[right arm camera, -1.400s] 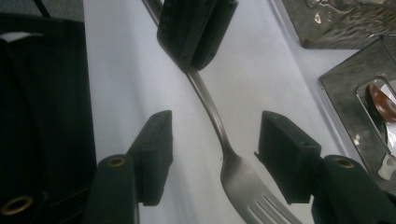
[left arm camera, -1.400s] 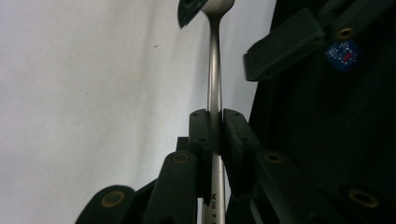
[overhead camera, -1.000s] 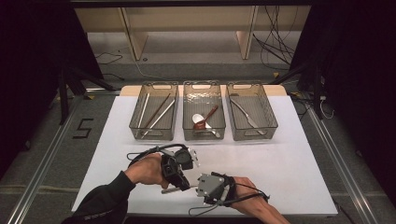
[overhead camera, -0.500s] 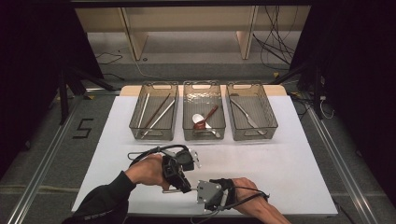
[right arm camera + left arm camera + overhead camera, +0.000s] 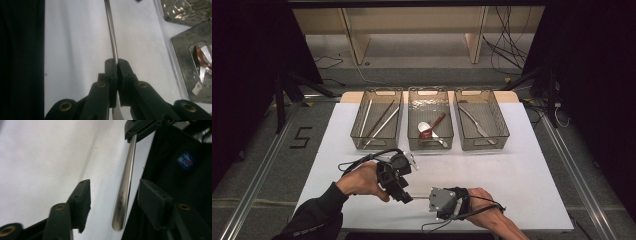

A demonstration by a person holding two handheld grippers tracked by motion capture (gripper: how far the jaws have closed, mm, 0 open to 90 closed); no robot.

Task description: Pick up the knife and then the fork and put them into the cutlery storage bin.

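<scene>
White paper covers the table (image 5: 532,170) I am working over, with dark floor and wooden shelving behind it. From the high view I see three clear bins in a row at the far side: the left bin (image 5: 358,127) holds what look like chopsticks, the middle bin (image 5: 413,125) holds a white spoon and a brown spoon among other cutlery I cannot make out, and the right bin (image 5: 501,122) holds a single metal utensil. Near the front edge my left gripper (image 5: 403,194) and right gripper (image 5: 432,198) face each other, with a thin metal utensil handle (image 5: 421,198) bridging the short gap between them. In the left gripper view that polished handle (image 5: 126,182) runs between my own two jaws with clear space on either side, so this claw is released; its jaws have just been opening, and the handle's rounded end sits free between them. At the top of that view the right gripper (image 5: 136,131) clamps the handle's far part, detail the high view is too coarse to give. In the right gripper view my jaws are clenched on the utensil (image 5: 112,42), the handle rising straight out from between the pads and a wider metal part showing below them; whether that is a blade or a bowl I cannot tell. Off to the right lies a bin (image 5: 185,37) with a spoon inside.
</scene>
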